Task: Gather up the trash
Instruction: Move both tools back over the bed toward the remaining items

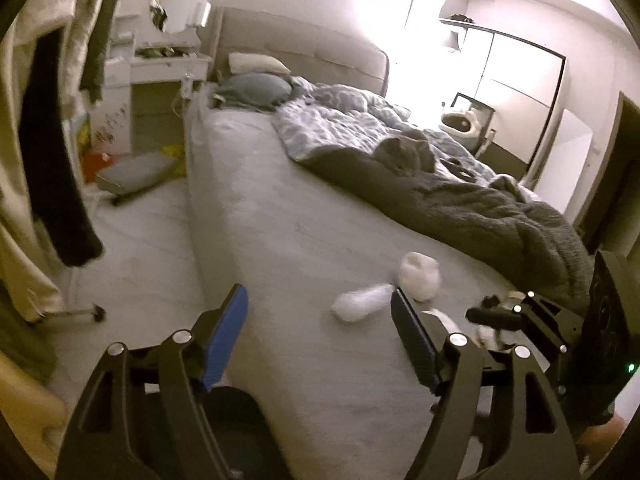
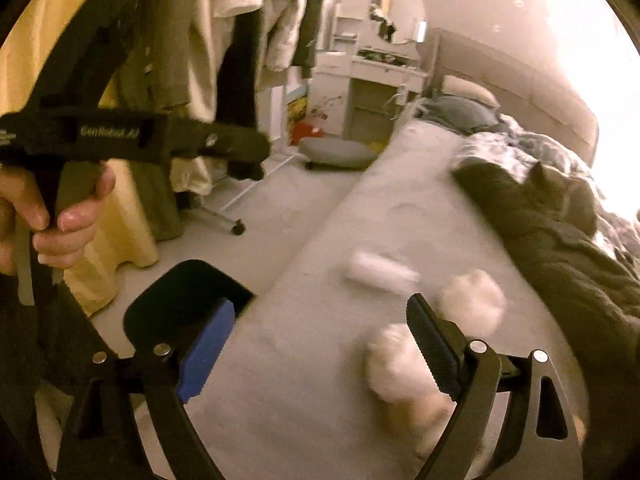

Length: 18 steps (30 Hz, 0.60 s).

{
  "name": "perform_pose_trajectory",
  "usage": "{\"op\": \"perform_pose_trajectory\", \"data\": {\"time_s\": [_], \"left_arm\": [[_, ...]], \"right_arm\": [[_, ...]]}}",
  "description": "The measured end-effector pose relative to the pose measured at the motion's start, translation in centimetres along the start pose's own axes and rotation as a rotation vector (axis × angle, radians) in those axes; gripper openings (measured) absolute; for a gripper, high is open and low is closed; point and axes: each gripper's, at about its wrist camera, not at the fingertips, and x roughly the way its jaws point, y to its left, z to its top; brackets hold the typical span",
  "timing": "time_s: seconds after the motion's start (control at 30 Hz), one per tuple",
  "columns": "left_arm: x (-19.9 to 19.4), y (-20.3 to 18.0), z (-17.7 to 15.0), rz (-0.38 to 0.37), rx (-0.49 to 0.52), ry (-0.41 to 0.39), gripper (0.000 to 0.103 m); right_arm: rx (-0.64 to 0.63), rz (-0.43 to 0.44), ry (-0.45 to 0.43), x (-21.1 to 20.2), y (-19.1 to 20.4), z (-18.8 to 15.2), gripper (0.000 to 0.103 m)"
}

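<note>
**Both claws wide open above bed**

Left claw (image 1: 316, 320) and right claw (image 2: 320, 344) gape wide, holding nothing. Three crumpled white tissue wads (image 1: 420, 276) lie on the bare mattress (image 1: 280, 220), beside the grey blanket (image 1: 500, 208). Cat (image 1: 406, 154) on blanket.

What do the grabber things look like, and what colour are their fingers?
Both grippers are black, with curved arms joined by shiny silver bolts. The left gripper and the right gripper each have one blue finger pad and one dark ribbed one. The left one's body has white letters reading GenRobot.AI. The bare hand on it shows no sleeve.
</note>
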Motion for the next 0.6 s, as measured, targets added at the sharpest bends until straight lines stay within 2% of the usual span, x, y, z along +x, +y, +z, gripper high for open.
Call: {"op": "perform_pose_trajectory", "data": {"time_s": [0.27, 0.43, 0.6], "left_arm": [[3.2, -2.6, -0.5, -0.058, -0.021, 0.074, 0.08], [4.8, -4.6, -0.9, -0.076, 0.007, 0.107, 0.083], [6.5, -6.3, -1.4, -0.09, 0.022, 0.143, 0.083]], "right_arm": [[0.056, -0.069, 0.002, -2.1, -4.3, -2.4, 0.089], [0.085, -0.075, 0.013, -2.9, -6.2, -4.1, 0.089], [0.106, -0.049, 0.068, -2.1, -8.1, -5.9, 0.089]]}}
